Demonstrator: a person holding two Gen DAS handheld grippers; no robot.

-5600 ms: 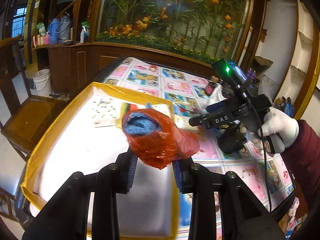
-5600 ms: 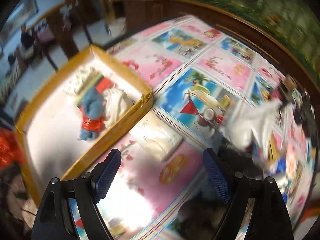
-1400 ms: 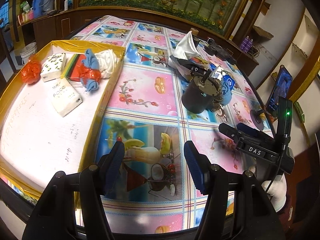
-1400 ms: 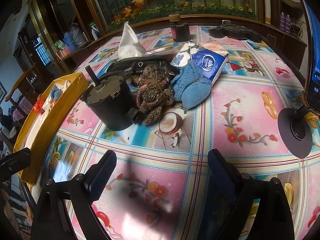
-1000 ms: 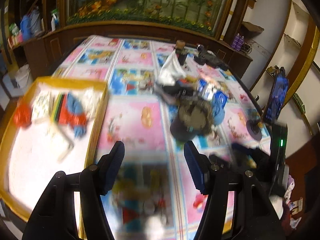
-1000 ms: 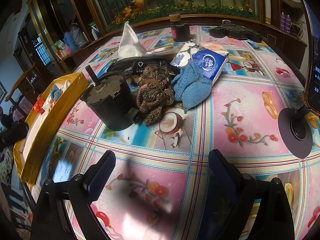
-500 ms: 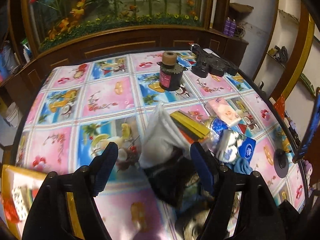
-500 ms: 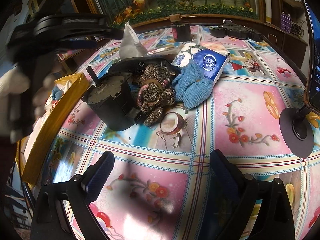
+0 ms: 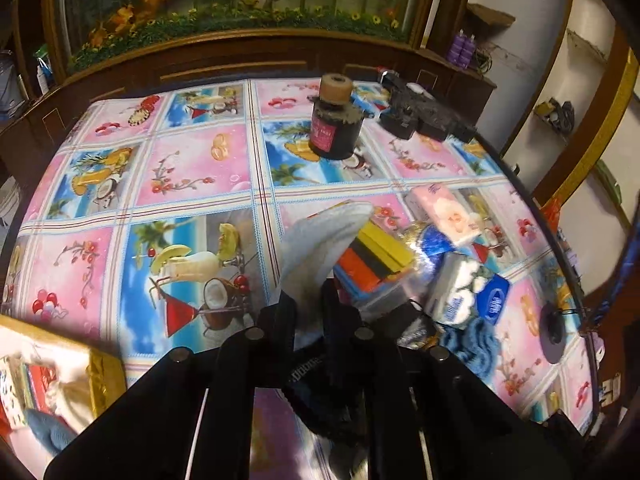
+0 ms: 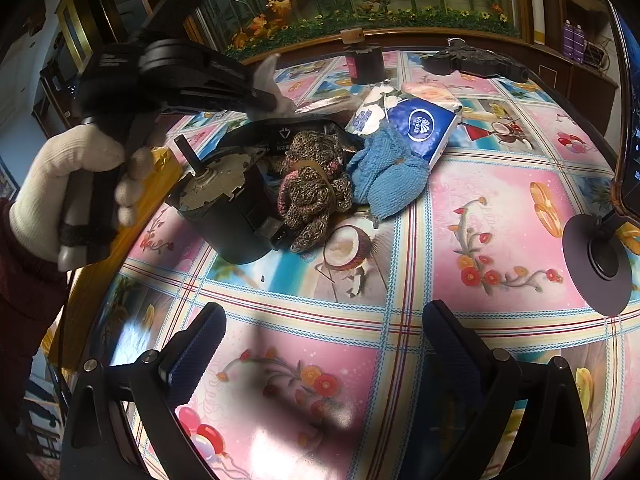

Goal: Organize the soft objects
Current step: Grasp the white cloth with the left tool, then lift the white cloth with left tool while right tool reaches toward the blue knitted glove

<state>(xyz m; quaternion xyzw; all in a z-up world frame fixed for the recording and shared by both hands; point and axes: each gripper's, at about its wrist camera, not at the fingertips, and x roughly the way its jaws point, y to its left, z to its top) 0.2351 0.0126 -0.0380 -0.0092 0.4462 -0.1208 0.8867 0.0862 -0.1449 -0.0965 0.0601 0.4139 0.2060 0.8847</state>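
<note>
White tissue (image 9: 320, 248) pinched between the left gripper (image 9: 310, 312) fingers, sticking up and forward past the tips, above the black pouch (image 10: 280, 134) it seems to come from. Just right of those fingers: striped sponge (image 9: 372, 256), tissue packs (image 9: 464, 292), a corner of blue knit (image 9: 472, 344). Down at lower left, behind the fingers: gold-edged tray (image 9: 100, 372), already holding a few soft things, blurred.

Right gripper (image 10: 320, 344) spread wide, empty, low over the tablecloth (image 10: 480, 220). Well ahead of its fingers and apart from them: brown knit bundle (image 10: 314, 196) touching the blue knit and a dark motor (image 10: 224, 216).

Judged roughly midway. Some items boxed, one tissue in hand, not yet carried to the tray. Left to move, probably: both knits, sponge, tissue packs. Motor and far jar (image 9: 334, 128) likely not part of the job.
</note>
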